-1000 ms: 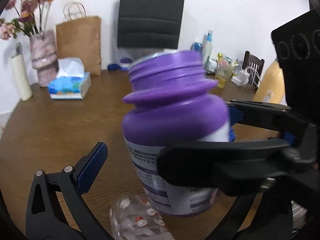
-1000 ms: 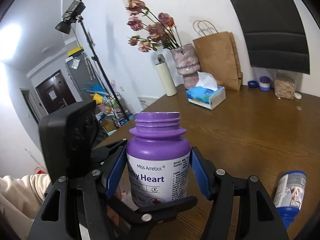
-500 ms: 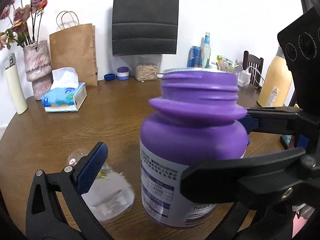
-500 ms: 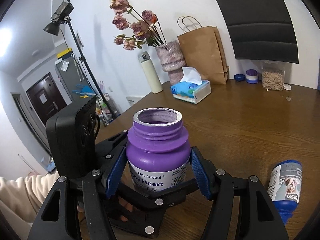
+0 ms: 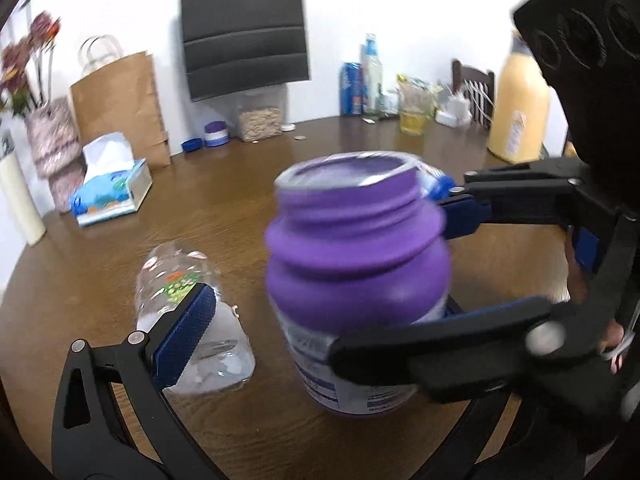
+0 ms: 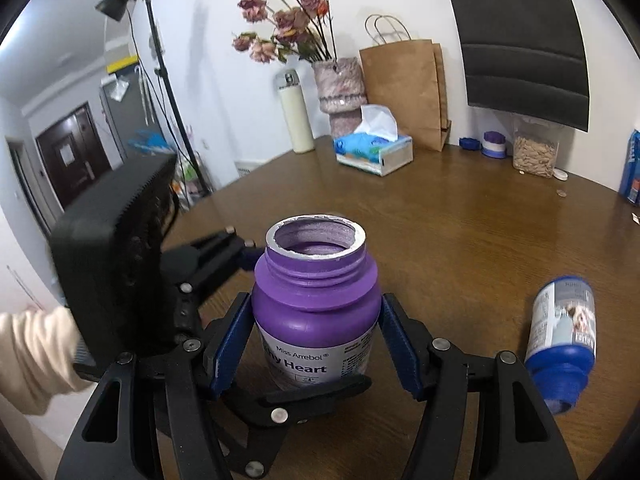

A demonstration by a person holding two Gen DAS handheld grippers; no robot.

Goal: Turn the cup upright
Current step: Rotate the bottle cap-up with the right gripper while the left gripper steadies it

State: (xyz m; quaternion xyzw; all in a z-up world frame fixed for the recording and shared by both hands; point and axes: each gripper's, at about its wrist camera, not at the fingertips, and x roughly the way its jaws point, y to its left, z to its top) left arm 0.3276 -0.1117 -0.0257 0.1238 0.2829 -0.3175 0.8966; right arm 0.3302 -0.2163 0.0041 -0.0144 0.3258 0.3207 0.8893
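A purple bottle [image 6: 316,312] with a white label stands upright on the brown table [image 6: 460,232], its mouth open and facing up. My right gripper [image 6: 316,344] is shut on its body, one blue pad on each side. My left gripper [image 5: 320,320] is open wide around the same bottle [image 5: 356,272]; only its left finger [image 5: 184,332] shows, well clear of the bottle, and the other finger is hidden. A clear plastic cup [image 5: 176,280] lies on its side just behind that left finger.
A blue-capped bottle [image 6: 560,336] lies on its side at the right. Along the far edge stand a tissue box [image 6: 372,152], a flower vase [image 6: 340,92], a paper bag [image 6: 404,88], a jar [image 6: 534,152] and a yellow jug [image 5: 518,112]. A cream sleeve [image 6: 32,352] is at the left.
The purple bottle went from tilted and raised to upright and low on the table, still in the right gripper. The left gripper shifted, bringing the clear cup behind its left finger.
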